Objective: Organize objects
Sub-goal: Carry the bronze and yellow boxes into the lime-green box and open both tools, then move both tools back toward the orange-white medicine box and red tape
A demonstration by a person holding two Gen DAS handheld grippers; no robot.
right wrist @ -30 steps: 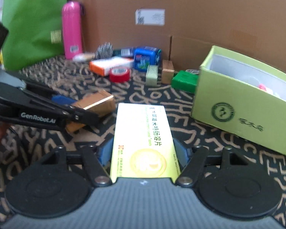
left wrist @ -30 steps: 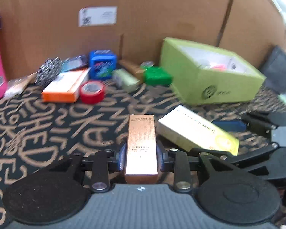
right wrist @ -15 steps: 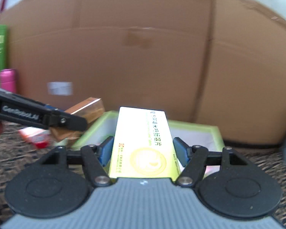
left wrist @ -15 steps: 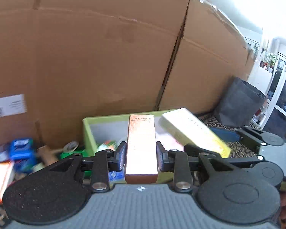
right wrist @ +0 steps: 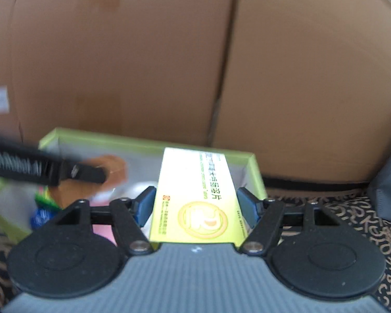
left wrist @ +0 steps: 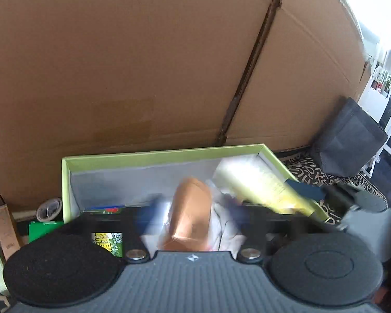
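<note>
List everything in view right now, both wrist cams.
green box: 1, lime, open, against cardboard wall
cardboard wall: 1, brown, behind
box contents: count unclear, mixed colours, inside green box
copper box: 1, copper, blurred, over green box, between left jaws
yellow box: 1, yellow, over green box's right end, between right jaws
tape roll: 1, pale, left of green box
dark bag: 1, grey, far right
patterned cloth: 1, black and tan, underneath
left gripper: 1, black, open, jaws just been opening
right gripper: 1, black, blue pads, open, jaws just been opening
</note>
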